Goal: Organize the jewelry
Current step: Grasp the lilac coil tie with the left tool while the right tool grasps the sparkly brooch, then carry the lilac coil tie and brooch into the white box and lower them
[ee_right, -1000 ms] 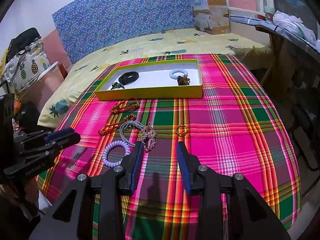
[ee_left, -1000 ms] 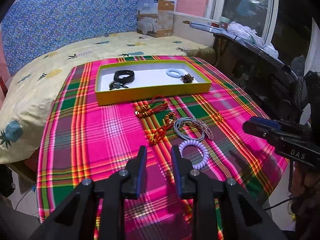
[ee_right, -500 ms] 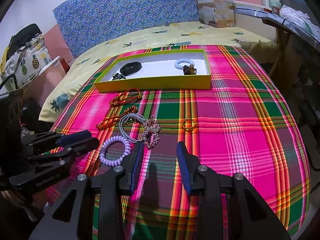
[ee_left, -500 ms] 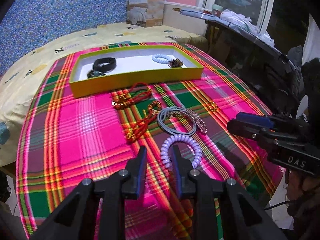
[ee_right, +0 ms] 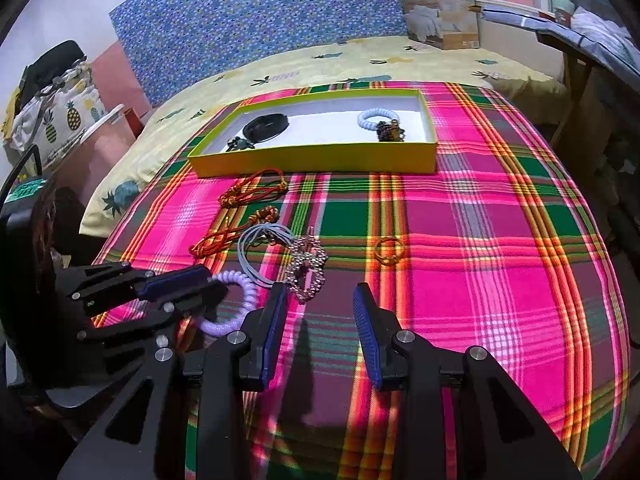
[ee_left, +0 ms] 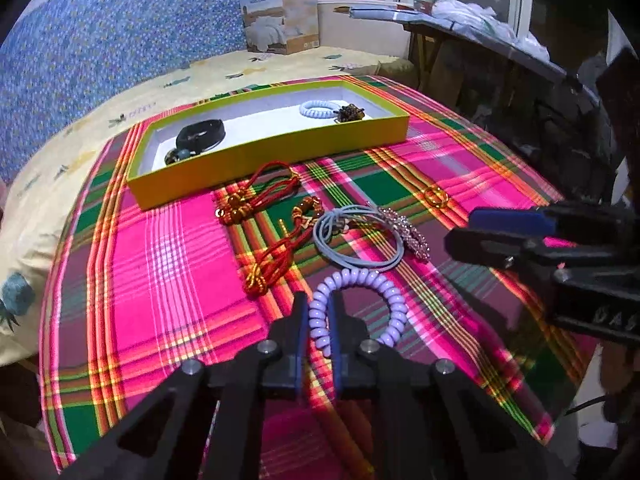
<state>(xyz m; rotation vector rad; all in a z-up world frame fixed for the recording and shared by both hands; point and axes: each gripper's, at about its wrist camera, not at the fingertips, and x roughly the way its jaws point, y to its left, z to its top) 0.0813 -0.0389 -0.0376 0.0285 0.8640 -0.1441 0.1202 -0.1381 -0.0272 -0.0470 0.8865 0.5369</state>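
Note:
My left gripper (ee_left: 319, 305) is shut on the near-left side of a lilac spiral hair tie (ee_left: 384, 292) lying on the plaid cloth; it also shows in the right wrist view (ee_right: 240, 280). My right gripper (ee_right: 320, 296) is open and empty, low over the cloth just right of it. Beyond lie a grey cord bracelet (ee_left: 360, 240), a pink bead bracelet (ee_left: 408, 228), two red knotted cords (ee_left: 256, 196) (ee_left: 280, 256) and a gold ring (ee_left: 436, 196). The yellow tray (ee_left: 280, 152) holds a black band (ee_left: 200, 136), a white spiral tie (ee_left: 320, 109) and a brown bead piece (ee_left: 350, 113).
The plaid cloth (ee_right: 500, 240) covers a bed with a yellow pineapple sheet (ee_right: 320, 64). A cardboard box (ee_right: 440, 8) stands at the back. A dark desk (ee_left: 520, 72) lies to the right. The bed edge drops off on the left and near sides.
My left gripper moved forward and right to the lilac spiral tie and closed on its near-left side. My right gripper stayed open and shifted slightly closer to the jewelry.

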